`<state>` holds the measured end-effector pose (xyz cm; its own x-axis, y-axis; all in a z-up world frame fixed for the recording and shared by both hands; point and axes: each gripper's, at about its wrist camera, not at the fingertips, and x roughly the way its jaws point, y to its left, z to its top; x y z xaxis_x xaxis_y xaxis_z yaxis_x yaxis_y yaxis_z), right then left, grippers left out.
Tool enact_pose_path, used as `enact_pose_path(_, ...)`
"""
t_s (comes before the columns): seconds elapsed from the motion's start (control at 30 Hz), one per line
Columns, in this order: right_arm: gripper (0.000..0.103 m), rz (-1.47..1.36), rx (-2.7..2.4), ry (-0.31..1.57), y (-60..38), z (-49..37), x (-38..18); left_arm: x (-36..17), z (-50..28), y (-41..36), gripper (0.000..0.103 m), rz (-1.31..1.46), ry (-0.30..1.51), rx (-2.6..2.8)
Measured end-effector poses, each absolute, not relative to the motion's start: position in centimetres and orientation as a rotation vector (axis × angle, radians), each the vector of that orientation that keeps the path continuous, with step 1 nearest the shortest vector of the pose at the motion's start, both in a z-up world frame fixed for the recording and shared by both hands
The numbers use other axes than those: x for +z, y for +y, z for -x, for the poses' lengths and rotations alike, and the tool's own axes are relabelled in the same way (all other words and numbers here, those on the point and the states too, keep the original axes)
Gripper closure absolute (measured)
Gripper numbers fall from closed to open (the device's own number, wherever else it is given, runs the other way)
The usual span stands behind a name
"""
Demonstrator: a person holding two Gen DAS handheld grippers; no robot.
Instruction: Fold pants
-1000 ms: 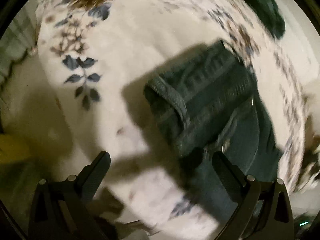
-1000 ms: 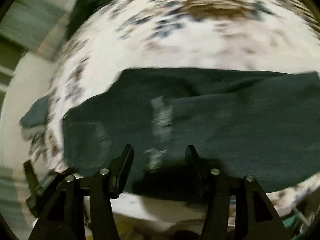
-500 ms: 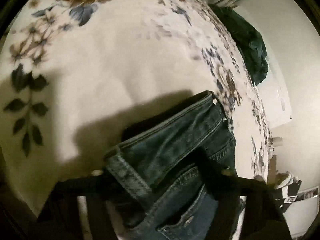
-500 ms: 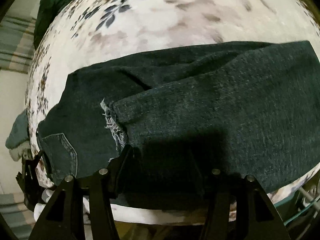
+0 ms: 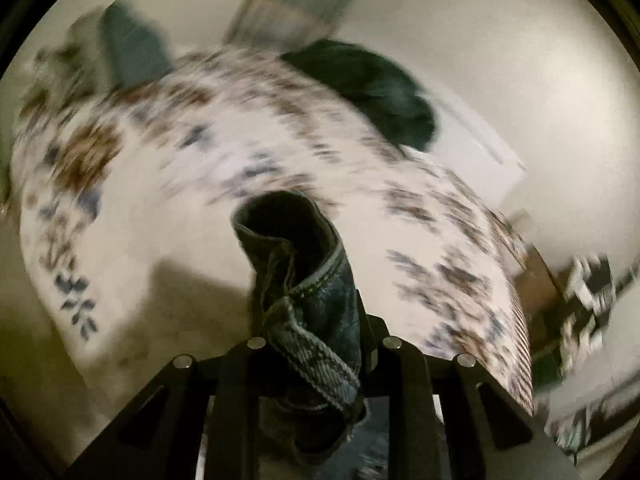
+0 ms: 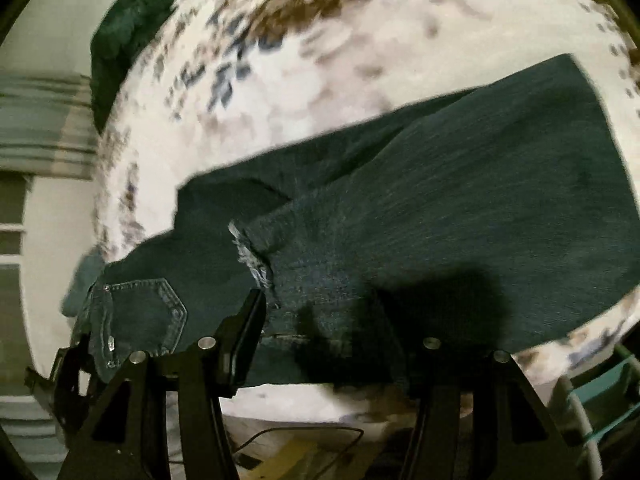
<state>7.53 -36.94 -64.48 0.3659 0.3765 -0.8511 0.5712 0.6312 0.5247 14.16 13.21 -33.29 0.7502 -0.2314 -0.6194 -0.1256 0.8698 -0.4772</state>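
Observation:
Dark blue jeans (image 6: 460,200) lie spread across a floral bed cover (image 6: 320,80), with a back pocket (image 6: 140,312) at the left and a frayed hem (image 6: 252,256) folded over the middle. My left gripper (image 5: 312,312) is closing its jaws on the bunched waistband (image 5: 296,248), which it holds raised off the bed cover (image 5: 180,208). My right gripper (image 6: 320,312) hovers open over the folded leg near the bed's front edge. Its fingers straddle the denim without pinching it.
A dark green garment (image 5: 372,84) lies at the bed's far edge, also in the right wrist view (image 6: 132,28). Pale walls stand behind. Cables and clutter (image 6: 300,440) sit below the front edge. A teal basket (image 6: 608,400) is at the right.
My left gripper went from open above the waistband to clamped on it and rose, lifting the denim off the bed. The right gripper drifted sideways over the leg, jaws unchanged.

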Motion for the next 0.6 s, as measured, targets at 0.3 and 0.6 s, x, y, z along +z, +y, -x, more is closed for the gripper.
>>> enact_pose_path(0.3, 0.045, -1.023, -0.252, 1.114, -48.7, 0.6, -58.8, -26.5, -8.9, -6.3, 0.085, 0.299, 0.719, -0.373)
enact_pose_path(0.6, 0.045, -1.030, -0.463, 1.047, -61.8, 10.8, -58.0, -37.0, -3.3, -25.6, 0.085, 0.050, 0.971, -0.593)
